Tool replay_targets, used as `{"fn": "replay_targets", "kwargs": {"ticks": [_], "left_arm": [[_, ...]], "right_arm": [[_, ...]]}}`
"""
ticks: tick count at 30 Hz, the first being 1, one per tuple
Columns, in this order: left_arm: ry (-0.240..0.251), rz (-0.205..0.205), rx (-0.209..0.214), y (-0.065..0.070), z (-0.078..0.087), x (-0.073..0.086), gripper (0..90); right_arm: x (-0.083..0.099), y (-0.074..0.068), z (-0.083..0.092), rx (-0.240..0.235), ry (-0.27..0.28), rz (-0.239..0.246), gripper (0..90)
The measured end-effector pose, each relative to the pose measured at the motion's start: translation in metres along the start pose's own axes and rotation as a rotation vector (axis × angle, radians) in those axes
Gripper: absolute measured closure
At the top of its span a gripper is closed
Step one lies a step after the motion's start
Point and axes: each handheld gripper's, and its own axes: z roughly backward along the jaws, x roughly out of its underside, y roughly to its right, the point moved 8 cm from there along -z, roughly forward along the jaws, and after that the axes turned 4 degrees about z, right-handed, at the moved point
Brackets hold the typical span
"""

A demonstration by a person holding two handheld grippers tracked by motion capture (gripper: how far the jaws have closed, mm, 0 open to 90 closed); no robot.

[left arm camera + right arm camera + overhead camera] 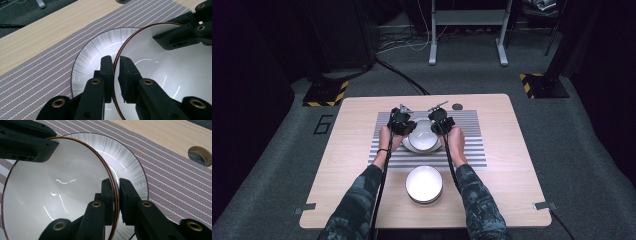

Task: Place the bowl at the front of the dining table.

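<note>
Rim grips on opposite sides are what your coming move turns on: you have the bowl point(422, 135) pinched from both flanks, so it lies straight between your two hands, just above the centre of the high view. Your left gripper point(116, 75) has its jaws closed on the bowl's thin brown-edged rim, one pad inside the wall and one outside, low in the middle of the left gripper view. Your right gripper point(116, 197) is clamped the same way on the far side of the rim, low in the middle of its own view, and each gripper shows in the other's picture along the top edge. Under the bowl sits a white plate point(93, 53) with a ribbed border, resting on the striped grey placemat point(464, 127); whether the bowl touches the plate or hangs just above it you cannot tell from these frames, though it looks tilted against the plate's rim. Neither hand is nearer, since both are already on it, so I judge that the two must move together and level or the bowl will twist in the pads. A second white bowl point(424, 184) stands apart, lower in the high view, on the bare wooden table point(352, 165) near your forearms.
</note>
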Motion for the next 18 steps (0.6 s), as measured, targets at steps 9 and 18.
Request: {"fn": "replay_targets", "kwargs": {"ticks": [9,18], "left_arm": [[-0.02,0.046,-0.024,-0.003,-0.012,0.004,81.4],[-0.046,0.07,-0.038,-0.002,-0.016,0.002,82.5]], "right_arm": [[0.006,-0.001,-0.013,-0.027,-0.036,-0.055,82.2],[0.011,0.006,-0.022,-0.066,-0.055,-0.14,80.4]]}}
